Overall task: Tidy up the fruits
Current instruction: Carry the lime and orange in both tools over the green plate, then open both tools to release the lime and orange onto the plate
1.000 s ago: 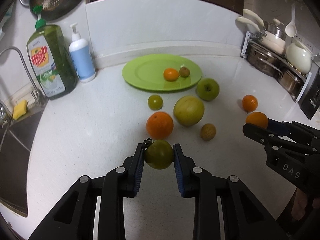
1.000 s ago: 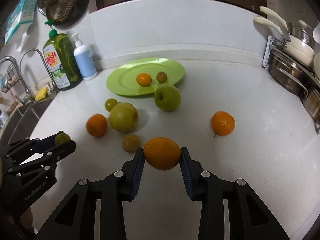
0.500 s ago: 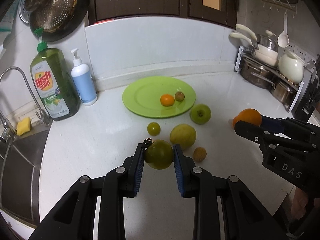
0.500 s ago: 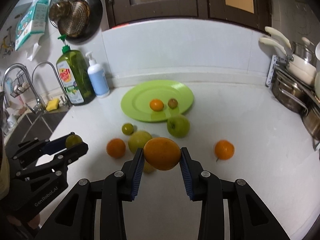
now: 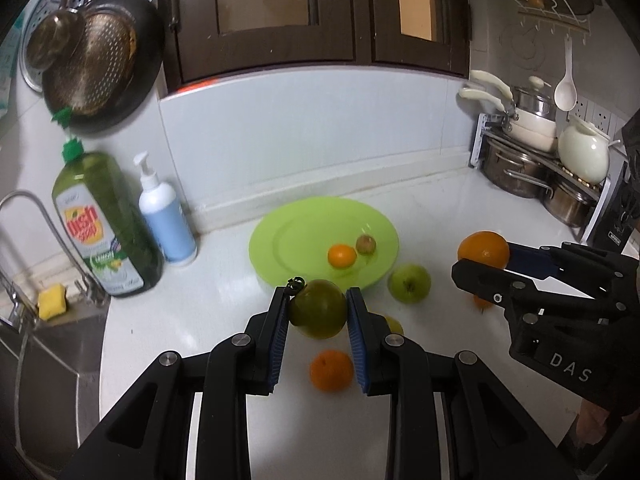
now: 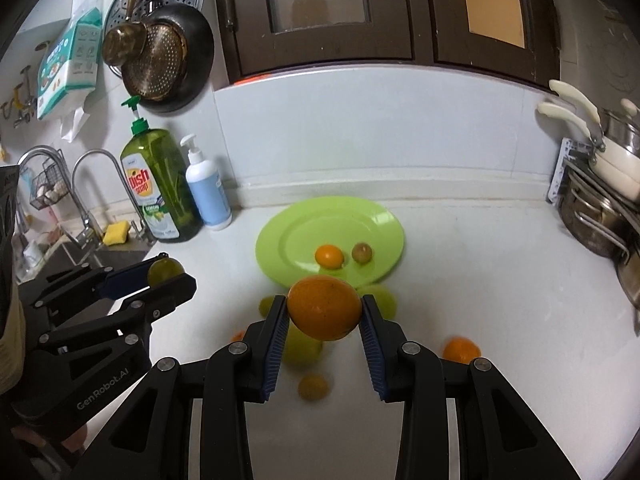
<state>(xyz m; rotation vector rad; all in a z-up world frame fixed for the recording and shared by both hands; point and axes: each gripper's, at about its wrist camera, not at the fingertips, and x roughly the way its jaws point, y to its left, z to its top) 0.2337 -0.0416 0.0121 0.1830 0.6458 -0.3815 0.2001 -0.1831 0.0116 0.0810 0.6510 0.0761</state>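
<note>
My left gripper [image 5: 318, 308] is shut on a dark green round fruit [image 5: 319, 307] and holds it above the counter, just short of the green plate [image 5: 296, 236]. My right gripper [image 6: 324, 308] is shut on a large orange [image 6: 324, 306], also lifted; it shows at the right of the left wrist view [image 5: 483, 249]. The plate [image 6: 304, 224] carries a small orange [image 6: 329, 256] and a small brownish fruit [image 6: 361, 252]. A green apple [image 5: 409, 282], an orange [image 5: 331, 369] and other fruits lie on the counter below the grippers.
A dish soap bottle [image 5: 102, 224] and a blue pump bottle [image 5: 166, 220] stand at the back left by the sink [image 5: 40, 340]. A rack of pots [image 5: 540, 168] stands at the back right. Pans hang on the wall [image 6: 160, 52].
Both grippers rose and moved forward toward the plate with their fruits held. The loose fruits now lie lower in both views.
</note>
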